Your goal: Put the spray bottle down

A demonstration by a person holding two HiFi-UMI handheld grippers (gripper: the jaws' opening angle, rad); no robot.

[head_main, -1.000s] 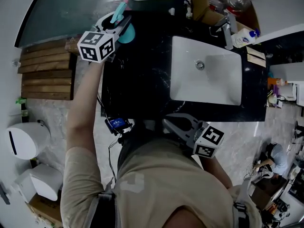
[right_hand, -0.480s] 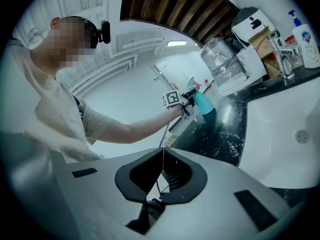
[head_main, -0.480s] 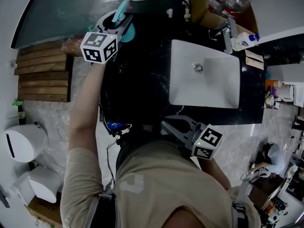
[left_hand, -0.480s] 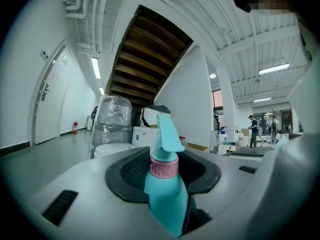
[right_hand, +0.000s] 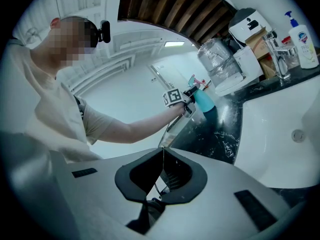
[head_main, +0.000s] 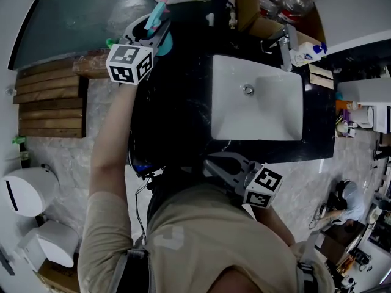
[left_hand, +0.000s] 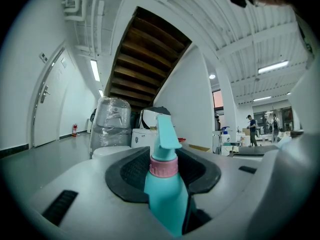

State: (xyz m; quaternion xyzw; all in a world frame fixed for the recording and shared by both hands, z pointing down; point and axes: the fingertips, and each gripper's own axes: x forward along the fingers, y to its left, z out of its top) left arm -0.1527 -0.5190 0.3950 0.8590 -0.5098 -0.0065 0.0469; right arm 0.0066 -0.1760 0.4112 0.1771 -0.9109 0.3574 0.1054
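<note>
The black countertop (head_main: 177, 121) surrounds the white sink (head_main: 269, 118). On the sink's near side, the right gripper (head_main: 215, 163) hangs with its jaws pressed together, empty. Well left of the sink, at the counter's far corner, the left gripper (head_main: 151, 34) clamps the teal spray bottle (left_hand: 165, 194) upright by its body.

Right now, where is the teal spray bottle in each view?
Head view: spray bottle at top left, in the left gripper, just beyond its marker cube.
Left gripper view: spray bottle at bottom centre, upright between the jaws.
Right gripper view: spray bottle at upper centre, at the end of the outstretched arm.
Shared landmark: the left gripper clamped on it. The white sink shows only in the head and right gripper views.
</note>
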